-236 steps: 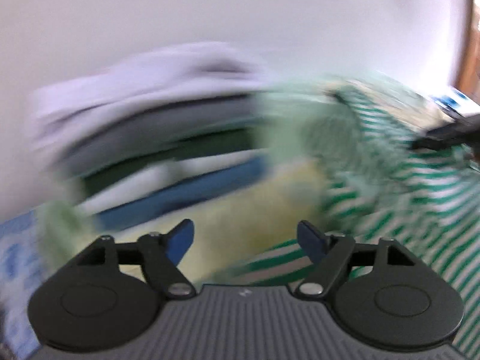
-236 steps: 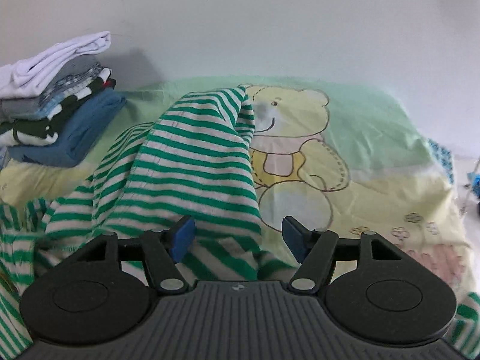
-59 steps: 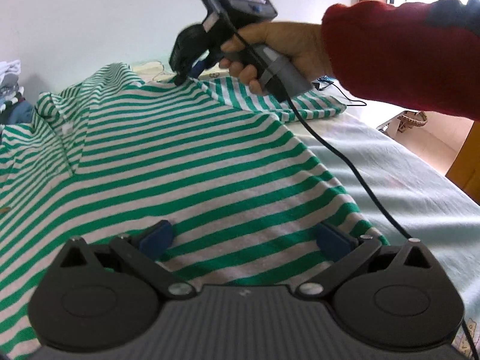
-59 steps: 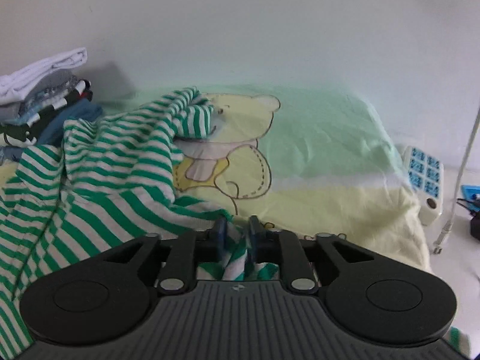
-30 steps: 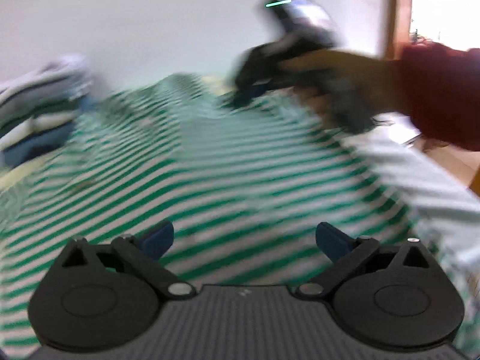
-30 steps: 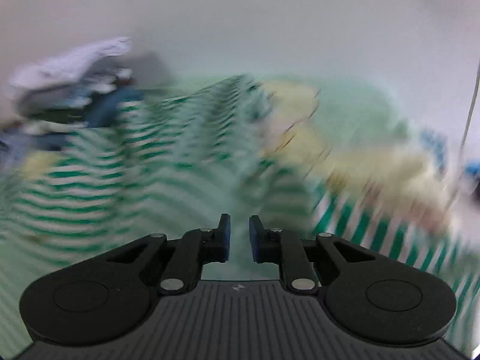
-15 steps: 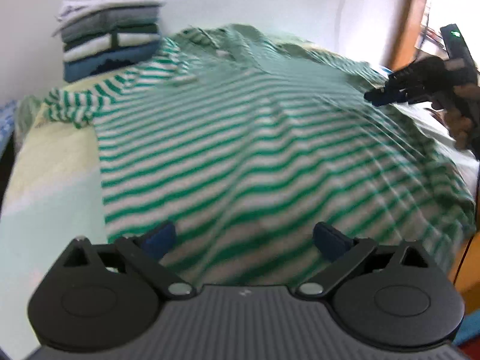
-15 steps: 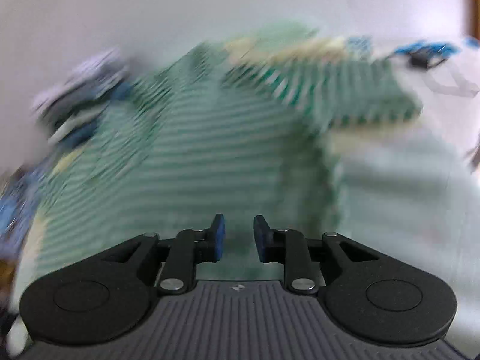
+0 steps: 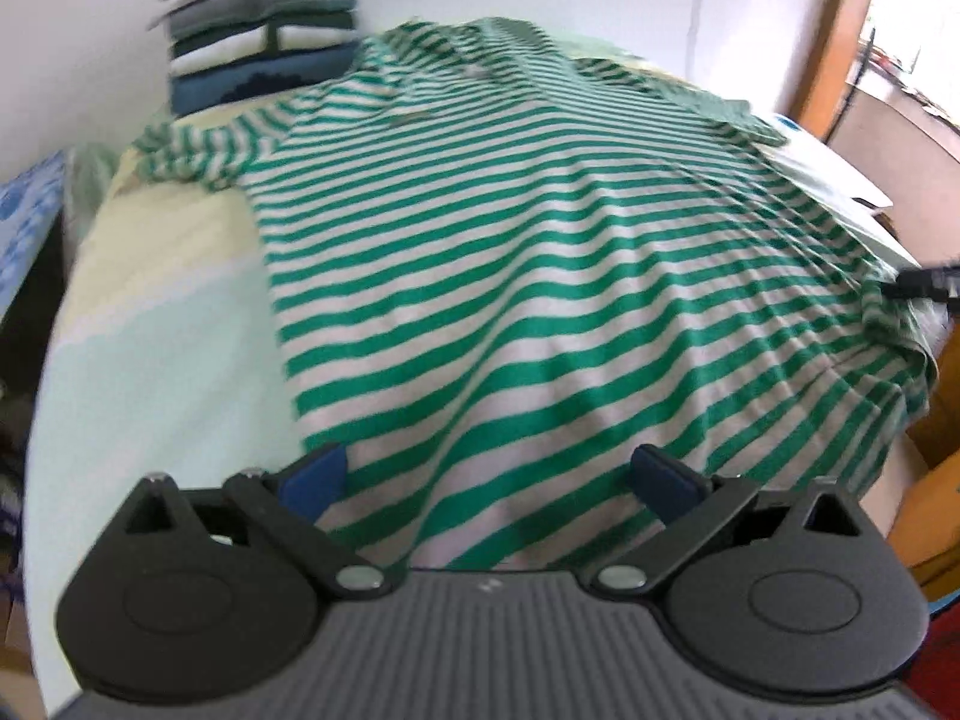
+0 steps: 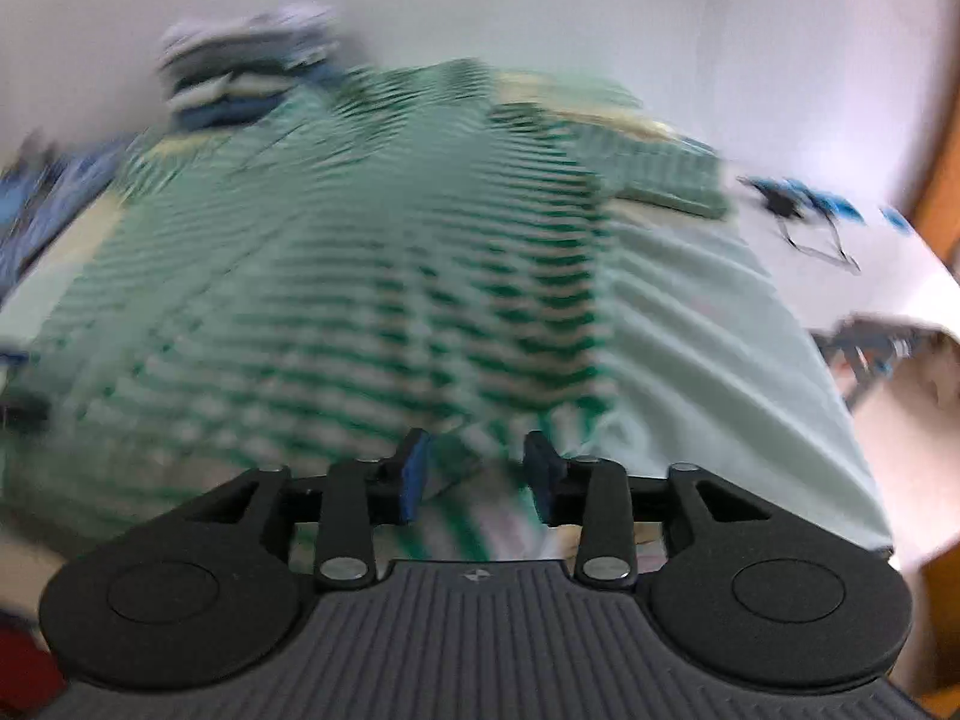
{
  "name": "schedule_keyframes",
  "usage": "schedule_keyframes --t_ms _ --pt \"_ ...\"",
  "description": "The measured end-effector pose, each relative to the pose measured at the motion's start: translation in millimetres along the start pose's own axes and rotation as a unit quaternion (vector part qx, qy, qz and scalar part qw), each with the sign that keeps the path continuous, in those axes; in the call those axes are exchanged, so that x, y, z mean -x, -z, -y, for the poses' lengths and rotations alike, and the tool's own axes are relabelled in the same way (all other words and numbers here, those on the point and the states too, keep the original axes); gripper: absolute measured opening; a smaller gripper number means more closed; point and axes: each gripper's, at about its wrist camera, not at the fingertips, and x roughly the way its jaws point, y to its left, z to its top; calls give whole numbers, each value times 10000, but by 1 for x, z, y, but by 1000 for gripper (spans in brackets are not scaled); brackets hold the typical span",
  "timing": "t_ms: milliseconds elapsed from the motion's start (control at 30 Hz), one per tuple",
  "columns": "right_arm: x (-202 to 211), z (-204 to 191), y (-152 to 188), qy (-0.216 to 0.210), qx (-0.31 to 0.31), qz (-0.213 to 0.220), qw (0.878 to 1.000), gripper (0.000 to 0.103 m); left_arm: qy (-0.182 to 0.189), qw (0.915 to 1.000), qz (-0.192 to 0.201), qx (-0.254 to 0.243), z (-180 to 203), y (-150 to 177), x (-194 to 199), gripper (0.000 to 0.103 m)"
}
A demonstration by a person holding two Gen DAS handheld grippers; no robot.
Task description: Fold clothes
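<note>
A green-and-white striped shirt (image 9: pixel 540 276) is lying spread flat across the bed (image 9: pixel 156 324), collar toward a stack of folded clothes (image 9: pixel 264 42) by the wall. The left gripper (image 9: pixel 489 474) is hovering spread wide over its hem. The right gripper (image 10: pixel 477 474) is opening; through the blur, cloth seems to be lying loose between its jaws

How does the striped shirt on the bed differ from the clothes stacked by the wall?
The green-and-white striped shirt lies spread out flat and unfolded across the bed; the stack of clothes is already folded and piled. The shirt is one garment in one pattern; the stack holds several layers in white, grey, dark green and blue. Both rest on the bed near the wall.
</note>
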Motion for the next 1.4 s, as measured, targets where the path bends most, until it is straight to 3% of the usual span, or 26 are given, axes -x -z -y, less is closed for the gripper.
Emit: schedule_keyframes --t_ms 33,200,267,400,500,600,667,800,967,1067,1133,1333,1400 --pt "-3 -7 5 65 185 -9 9998 52 -103 9999 -42 43 -1 2 2 101" --pt "-2 -19 23 107 817 131 9965 54 -558 9971 -341 385 -9 17 20 101" --pt "3 -9 24 92 926 179 9955 43 -679 9949 -492 565 -11 27 30 101" --pt "13 39 19 -63 -87 106 9999 15 -877 9912 -701 702 -4 45 45 101" --pt "19 58 25 94 -14 -18 10000 12 -1037 9898 -737 640 8 51 49 101" --pt "20 73 35 -31 -14 -301 9995 15 -1072 9900 -733 547 20 54 48 101" --pt "27 71 39 75 174 -180 9997 38 -1117 9897 -794 413 28 57 45 101" --pt "38 57 47 69 886 130 9960 51 -1231 9883 -891 85 42 62 40 101" --pt "36 40 63 380 1755 430 9828 52 -1393 9862 -824 -346 51 58 39 100" --pt "31 40 61 591 1657 562 9828 51 -1465 9848 -815 -447 48 56 38 100" --pt "27 39 59 704 1593 625 9827 51 -1565 9827 -847 -511 44 56 35 94" --pt "52 65 48 844 420 1332 9866 50 -1819 9793 -765 -440 40 59 43 93" --pt "55 71 50 1006 409 1325 9852 50 -1870 9783 -728 -509 41 59 46 93"
